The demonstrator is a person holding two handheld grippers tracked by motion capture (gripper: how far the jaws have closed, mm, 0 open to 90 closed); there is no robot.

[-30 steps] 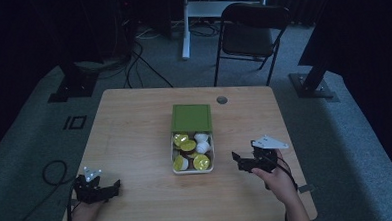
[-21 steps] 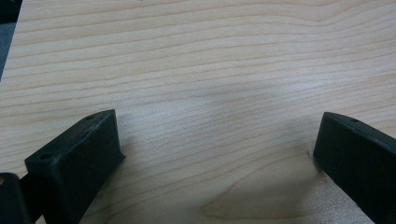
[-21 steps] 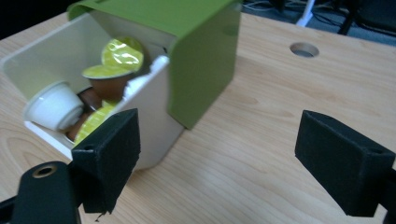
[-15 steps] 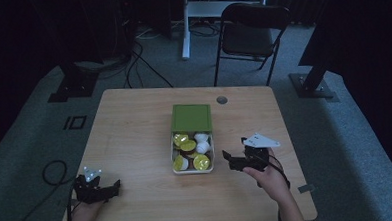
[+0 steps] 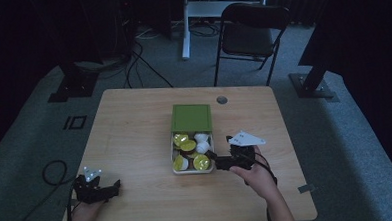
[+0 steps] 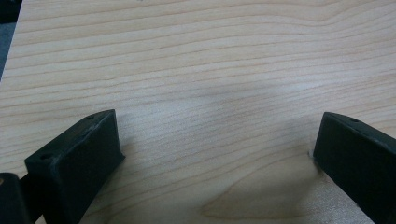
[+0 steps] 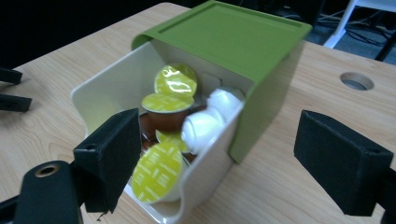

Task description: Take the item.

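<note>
A green box (image 5: 191,117) sits mid-table with its white drawer (image 5: 174,154) pulled out toward me. The drawer (image 7: 109,84) holds several coffee capsules (image 7: 173,81), some with yellow-green foil lids (image 5: 201,162) and some white (image 7: 201,126). My right gripper (image 5: 213,161) is at the drawer's right front corner and stands open (image 7: 224,158); one jaw hangs over the drawer's near corner, the other is out to the side of the box. My left gripper (image 5: 115,187) rests at the table's front left, open (image 6: 217,154) over bare wood.
The wooden table (image 5: 134,123) has a round cable hole (image 5: 222,100) behind the box, also seen as the hole (image 7: 357,80) in the right gripper view. A black chair (image 5: 253,33) stands beyond the far edge. Cables lie on the floor at left.
My right gripper has moved left, from right of the drawer up to its front corner. The left gripper and the box have stayed put.
</note>
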